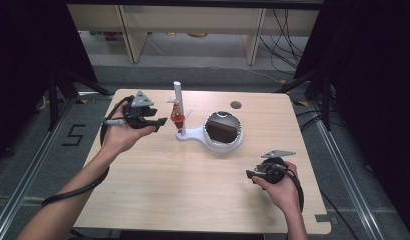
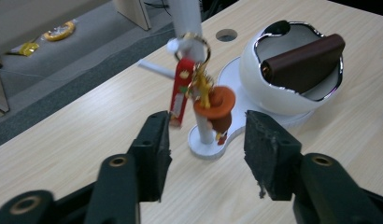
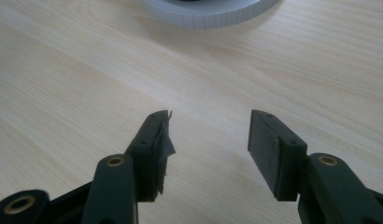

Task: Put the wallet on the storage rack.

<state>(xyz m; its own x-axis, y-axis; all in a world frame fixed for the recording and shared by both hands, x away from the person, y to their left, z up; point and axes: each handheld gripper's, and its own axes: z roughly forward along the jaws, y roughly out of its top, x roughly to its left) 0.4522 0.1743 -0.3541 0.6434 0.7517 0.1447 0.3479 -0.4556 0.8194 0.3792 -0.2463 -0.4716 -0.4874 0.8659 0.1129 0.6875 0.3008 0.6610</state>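
A white stand (image 1: 177, 100) with a tall post (image 2: 185, 14) rises at the middle of the wooden table (image 1: 193, 185). From one of its pegs hangs a keychain (image 1: 177, 116) with a red tag and an orange figure (image 2: 213, 100). The stand's base joins a white bowl (image 2: 273, 93) with a chrome rim, and a brown leather case (image 1: 222, 131) lies inside it (image 2: 304, 63). My left gripper (image 1: 162, 121) is just left of the keychain, open, with the keychain beyond its jaws (image 2: 206, 140) and nothing touching the pads. My right gripper (image 1: 249, 174) rests low at the front right, open over bare wood (image 3: 208, 135).
A round cable hole (image 1: 236, 105) is cut in the table behind the bowl. The stand's white base edge (image 3: 208, 14) lies ahead of the right gripper. Wooden shelving legs (image 1: 133, 40) and floor cables (image 1: 285, 35) stand beyond the far edge, and dark frames flank both sides.
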